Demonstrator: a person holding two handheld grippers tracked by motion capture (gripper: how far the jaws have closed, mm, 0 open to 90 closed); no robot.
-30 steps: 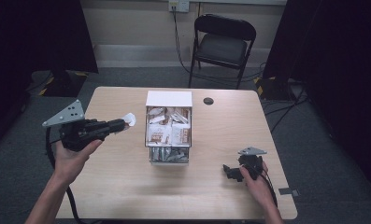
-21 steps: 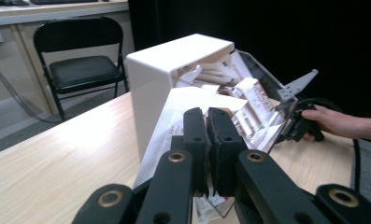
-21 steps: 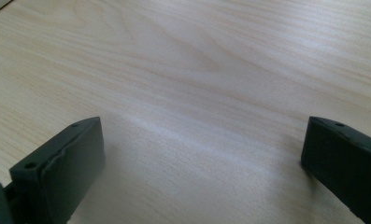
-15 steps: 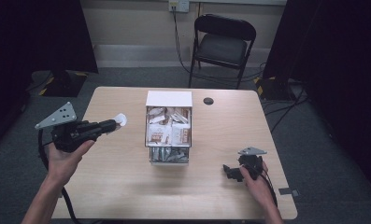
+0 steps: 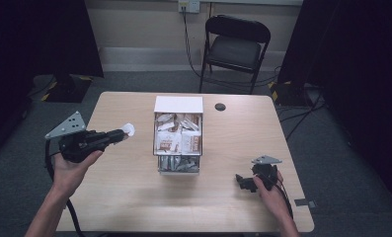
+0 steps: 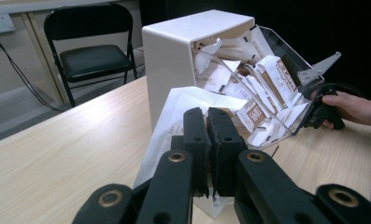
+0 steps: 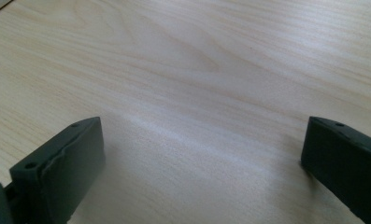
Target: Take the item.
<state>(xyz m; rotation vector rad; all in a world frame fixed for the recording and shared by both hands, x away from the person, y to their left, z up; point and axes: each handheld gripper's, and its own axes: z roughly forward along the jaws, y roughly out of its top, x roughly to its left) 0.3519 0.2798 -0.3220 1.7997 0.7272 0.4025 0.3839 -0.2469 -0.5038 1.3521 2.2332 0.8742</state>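
My left gripper (image 5: pixel 119 133) hovers over the left side of the table, shut on a white paper packet (image 5: pixel 128 129). In the left gripper view the black jaws (image 6: pixel 207 116) pinch that packet (image 6: pixel 183 100), which fans out behind them. A white box with a clear front (image 5: pixel 178 104) stands mid-table and is stuffed with several white and brown packets (image 5: pixel 177 140); it also rises just beyond the jaws (image 6: pixel 174 51). My right gripper (image 5: pixel 241 181) rests near the table's front right. Its jaws (image 7: pixel 202 154) stand wide apart over bare wood with nothing between them.
A small round black disc (image 5: pixel 220 106) lies on the table behind the box to the right. A black folding chair (image 5: pixel 235 47) stands past the far edge. The other hand with its gripper (image 6: pixel 321 105) shows beyond the box in the left gripper view.
My left gripper, still holding the packet, has drifted a little to the left, away from the box. The right gripper has stayed where it was.
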